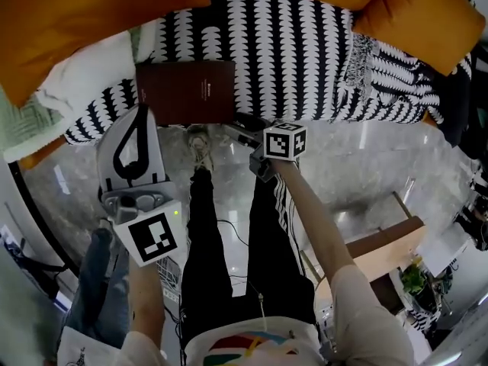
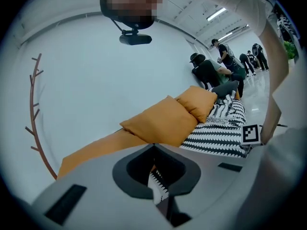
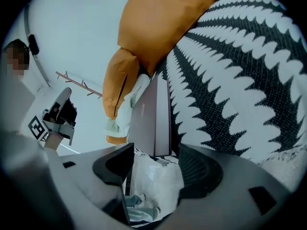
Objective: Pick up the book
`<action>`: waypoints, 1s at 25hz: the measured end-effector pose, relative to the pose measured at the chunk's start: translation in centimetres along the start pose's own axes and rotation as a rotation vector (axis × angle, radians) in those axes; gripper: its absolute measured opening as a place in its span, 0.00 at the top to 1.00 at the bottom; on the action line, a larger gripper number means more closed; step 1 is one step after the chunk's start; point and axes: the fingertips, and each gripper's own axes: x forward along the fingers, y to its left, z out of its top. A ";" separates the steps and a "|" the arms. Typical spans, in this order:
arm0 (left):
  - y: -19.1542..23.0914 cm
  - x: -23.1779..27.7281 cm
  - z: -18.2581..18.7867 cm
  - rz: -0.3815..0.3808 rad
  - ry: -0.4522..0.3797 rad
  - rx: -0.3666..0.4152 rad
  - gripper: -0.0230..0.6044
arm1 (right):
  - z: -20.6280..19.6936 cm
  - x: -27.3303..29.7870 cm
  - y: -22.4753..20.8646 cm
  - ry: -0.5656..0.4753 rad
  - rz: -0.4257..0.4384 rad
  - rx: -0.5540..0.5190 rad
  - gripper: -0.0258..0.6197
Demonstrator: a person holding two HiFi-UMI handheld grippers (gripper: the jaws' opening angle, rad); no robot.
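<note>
A dark brown book (image 1: 185, 91) lies flat on the front edge of a sofa with a black-and-white patterned cover (image 1: 305, 52). My right gripper (image 1: 239, 126) points at the book's right corner from just below it, jaws open with nothing between them. In the right gripper view the book (image 3: 153, 119) stands just ahead of the right gripper (image 3: 156, 152), apart from it. My left gripper (image 1: 142, 110) hangs at the book's lower left, its tips meeting and nothing held. In the left gripper view the left gripper (image 2: 153, 148) faces the sofa and orange cushions (image 2: 163, 119).
Orange cushions (image 1: 76, 14) line the sofa's back, and a white pillow (image 1: 84, 75) lies left of the book. My own legs and feet (image 1: 200, 147) stand on the glossy floor below the sofa. A low wooden table (image 1: 381, 250) sits at lower right. Several people (image 2: 216, 71) are farther off.
</note>
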 end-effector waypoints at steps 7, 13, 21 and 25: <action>-0.7 0.7 -1.0 -0.025 0.015 -0.027 0.95 | 0.3 0.2 0.0 -0.042 0.062 0.154 0.53; -0.9 1.3 -2.3 -0.024 0.045 -0.034 0.96 | 0.4 3.0 0.9 0.018 0.148 0.208 0.53; -1.0 1.4 -3.6 0.007 0.069 -0.054 0.96 | 0.5 4.1 1.7 0.050 0.229 0.222 0.53; 1.2 1.0 -5.5 0.033 0.080 -0.070 0.96 | 1.8 6.1 2.5 0.033 0.232 0.217 0.53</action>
